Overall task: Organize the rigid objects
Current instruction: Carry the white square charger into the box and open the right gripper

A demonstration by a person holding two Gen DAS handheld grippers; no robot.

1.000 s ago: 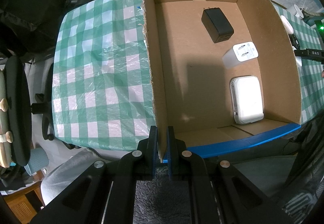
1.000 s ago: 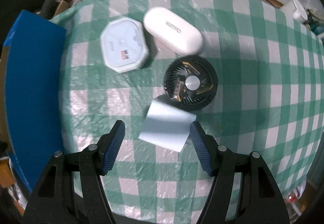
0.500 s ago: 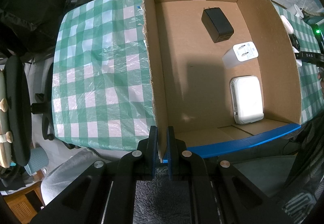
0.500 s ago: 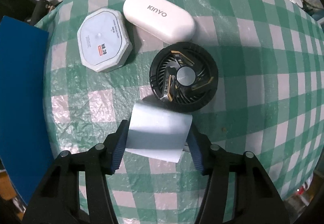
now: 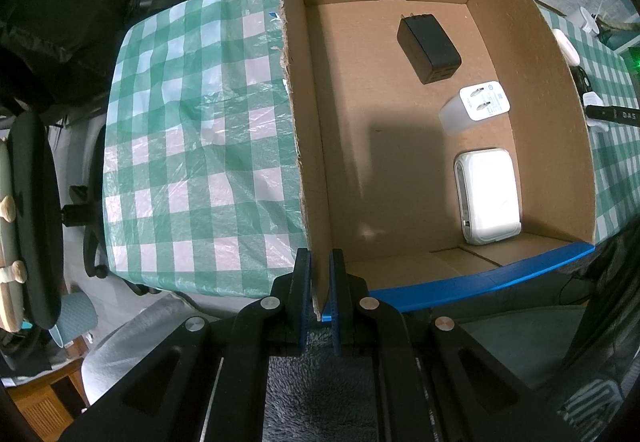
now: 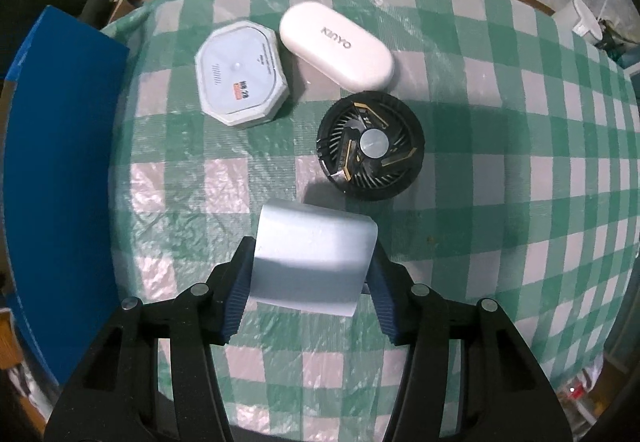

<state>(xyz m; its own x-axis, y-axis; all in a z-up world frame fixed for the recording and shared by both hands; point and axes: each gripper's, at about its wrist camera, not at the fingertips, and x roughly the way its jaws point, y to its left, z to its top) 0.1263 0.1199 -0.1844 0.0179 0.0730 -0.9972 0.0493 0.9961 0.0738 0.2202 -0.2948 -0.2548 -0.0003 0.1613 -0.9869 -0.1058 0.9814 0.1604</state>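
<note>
In the left wrist view, my left gripper (image 5: 319,262) is shut on the near corner of the left wall of an open cardboard box (image 5: 304,122). The box holds a black charger (image 5: 429,48), a white plug adapter (image 5: 484,104) and a white flat device (image 5: 488,196). In the right wrist view, my right gripper (image 6: 312,247) is closing with its jaws pressed on both sides of a pale blue block (image 6: 316,258). The block hangs just above the checked cloth and casts a shadow under its far edge.
Beyond the block lie a black round fan (image 6: 372,150), a white oval KINYO case (image 6: 336,46) and a pale octagonal box (image 6: 240,82). The box's blue outer side (image 6: 60,162) borders the left. A chair (image 5: 32,222) stands off the table's left edge.
The right jaws closed from wide apart onto the pale blue block, which now sits higher between them. The left gripper and the box have not moved.
</note>
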